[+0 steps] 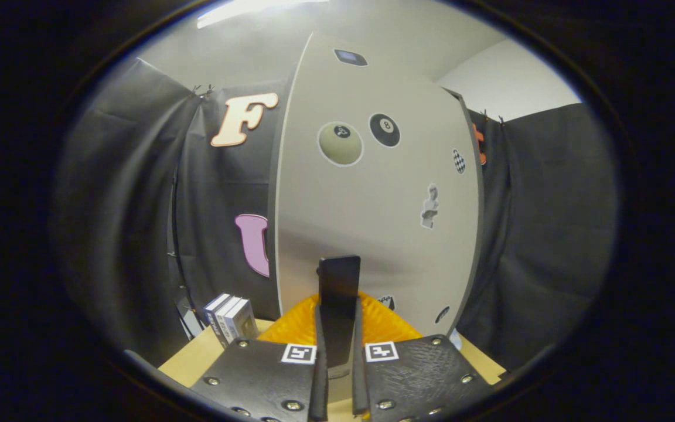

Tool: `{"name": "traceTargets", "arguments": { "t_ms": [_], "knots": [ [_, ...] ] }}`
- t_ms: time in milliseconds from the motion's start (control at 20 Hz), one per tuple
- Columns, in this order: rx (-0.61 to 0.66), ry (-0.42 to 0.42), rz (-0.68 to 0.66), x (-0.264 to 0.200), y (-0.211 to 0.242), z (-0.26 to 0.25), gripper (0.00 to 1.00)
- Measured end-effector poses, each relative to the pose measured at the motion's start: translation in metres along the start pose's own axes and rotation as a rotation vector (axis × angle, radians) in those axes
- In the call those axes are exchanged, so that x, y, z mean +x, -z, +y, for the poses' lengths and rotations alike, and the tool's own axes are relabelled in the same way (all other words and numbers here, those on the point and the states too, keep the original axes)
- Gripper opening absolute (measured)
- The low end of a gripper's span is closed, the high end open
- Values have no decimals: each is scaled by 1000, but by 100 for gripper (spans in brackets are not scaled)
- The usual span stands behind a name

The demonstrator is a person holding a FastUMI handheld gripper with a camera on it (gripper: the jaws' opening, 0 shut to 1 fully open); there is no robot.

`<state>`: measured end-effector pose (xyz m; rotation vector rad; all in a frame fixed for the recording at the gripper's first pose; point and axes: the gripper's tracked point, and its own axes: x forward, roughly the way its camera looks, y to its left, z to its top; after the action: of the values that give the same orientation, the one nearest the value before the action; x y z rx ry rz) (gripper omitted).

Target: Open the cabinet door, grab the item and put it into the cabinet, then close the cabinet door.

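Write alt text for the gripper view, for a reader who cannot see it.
The claw is shut on a thin dark upright slab, held just in front of a grey cabinet door covered in stickers. An orange ribbed object sits behind the slab, on a wooden table where a few small boxes stand beside the cabinet.

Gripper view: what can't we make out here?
- Cabinet door seam, handle and interior: none shown; closed or not is unclear.
- Yellow object: mostly hidden behind the gripper and the dark flat item its fingers clamp; identity unclear.
- Small boxes beside the cabinet: labels too small.
- Wooden tabletop: mostly hidden by the gripper.
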<state>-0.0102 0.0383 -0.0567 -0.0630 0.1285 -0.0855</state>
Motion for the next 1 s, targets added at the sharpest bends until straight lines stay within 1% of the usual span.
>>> {"name": "traceTargets", "arguments": {
  "t_ms": [400, 1000],
  "knots": [
    [20, 92, 19, -46, 2, -47, 16],
    [31, 227, 51, -88, 4, -111, 15]
  ]
}}
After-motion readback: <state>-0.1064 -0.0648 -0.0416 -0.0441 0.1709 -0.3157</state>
